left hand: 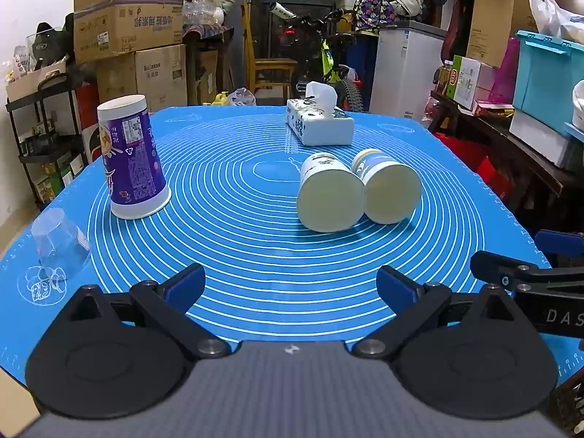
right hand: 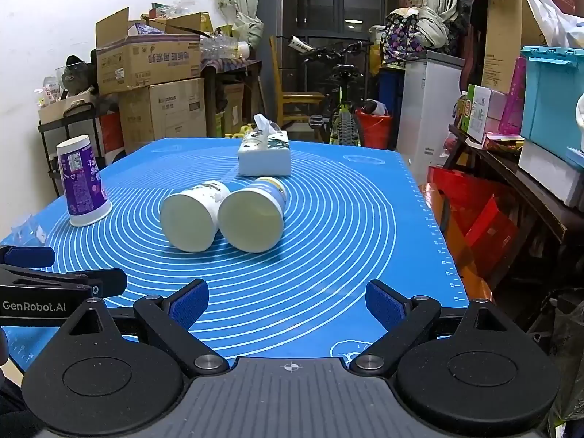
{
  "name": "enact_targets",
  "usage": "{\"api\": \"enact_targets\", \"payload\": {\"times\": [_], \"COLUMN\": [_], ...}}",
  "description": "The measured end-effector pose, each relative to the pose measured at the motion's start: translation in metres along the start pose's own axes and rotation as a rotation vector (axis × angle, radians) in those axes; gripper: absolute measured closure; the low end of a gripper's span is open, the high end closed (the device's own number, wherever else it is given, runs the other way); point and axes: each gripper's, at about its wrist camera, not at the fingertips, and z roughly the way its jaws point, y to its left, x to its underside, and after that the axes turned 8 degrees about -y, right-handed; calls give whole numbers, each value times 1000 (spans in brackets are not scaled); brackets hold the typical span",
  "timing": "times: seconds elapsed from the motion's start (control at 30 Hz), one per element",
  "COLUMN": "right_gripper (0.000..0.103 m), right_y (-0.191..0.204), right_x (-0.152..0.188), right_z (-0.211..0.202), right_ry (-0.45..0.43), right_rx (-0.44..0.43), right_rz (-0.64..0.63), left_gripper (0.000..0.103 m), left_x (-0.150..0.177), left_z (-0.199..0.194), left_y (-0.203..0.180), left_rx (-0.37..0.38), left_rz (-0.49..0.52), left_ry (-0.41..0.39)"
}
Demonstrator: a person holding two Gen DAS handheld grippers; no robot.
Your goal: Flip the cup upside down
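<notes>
Two paper cups lie on their sides, touching, mouths toward me, mid-mat: a white one (left hand: 330, 197) (right hand: 189, 219) on the left and a blue-banded one (left hand: 390, 189) (right hand: 252, 219) on the right. A purple cup (left hand: 131, 160) (right hand: 82, 182) stands upside down at the left. A clear plastic cup (left hand: 58, 242) stands upside down at the near left. My left gripper (left hand: 290, 288) is open and empty, short of the lying cups. My right gripper (right hand: 286, 304) is open and empty, also short of them. Each gripper shows at the edge of the other's view.
A tissue box (left hand: 319, 124) (right hand: 264, 157) sits behind the cups at the far side of the blue mat (left hand: 255, 255) (right hand: 328, 237). Cardboard boxes, a shelf, a bicycle and storage bins surround the table. The mat's right edge drops off near red bags (right hand: 474, 219).
</notes>
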Motion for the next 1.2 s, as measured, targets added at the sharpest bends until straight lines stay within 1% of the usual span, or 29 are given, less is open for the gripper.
{"api": "enact_targets", "payload": {"times": [0.73, 1.2], "right_gripper": [10, 10], "right_y": [-4, -4], "right_x": [-1, 0], "right_z": [1, 2], "right_ry": [1, 3], "right_rx": [2, 3], "right_rz": [1, 1], "left_gripper": [4, 4], "left_x": [4, 4], "left_z": [4, 2], "left_y": [5, 0], "left_rx": [-3, -4], "left_rz": [7, 10], "left_ry": [-1, 0]}}
